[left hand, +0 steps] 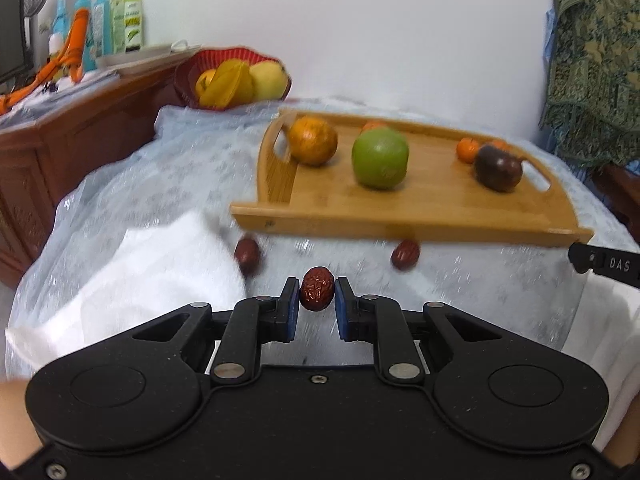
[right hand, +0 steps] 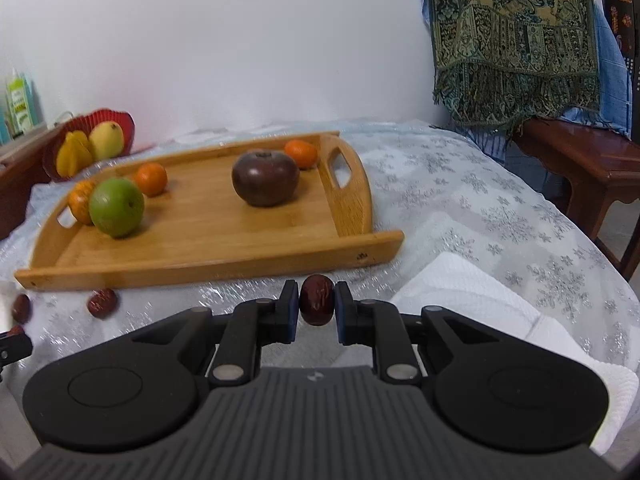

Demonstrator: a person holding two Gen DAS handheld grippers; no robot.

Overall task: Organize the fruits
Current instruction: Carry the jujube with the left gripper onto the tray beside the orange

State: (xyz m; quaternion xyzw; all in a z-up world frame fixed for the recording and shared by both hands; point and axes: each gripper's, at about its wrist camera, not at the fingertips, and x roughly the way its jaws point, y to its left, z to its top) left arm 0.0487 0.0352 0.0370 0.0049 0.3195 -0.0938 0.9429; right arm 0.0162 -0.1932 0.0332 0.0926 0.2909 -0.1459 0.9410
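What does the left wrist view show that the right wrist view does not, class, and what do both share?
Left wrist only: the row of blue and green plastic bottles on the brown wooden cabinet, and the left hand-held gripper pinching a wrinkled red date.
Right wrist only: the dark wooden side table, and the right hand-held gripper pinching another dark red date.
Both: the bamboo tray, round green apple, red fruit basket.

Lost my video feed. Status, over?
Left gripper shut on a red date. Right gripper shut on another red date. Two loose dates before the wooden tray. Path clear.
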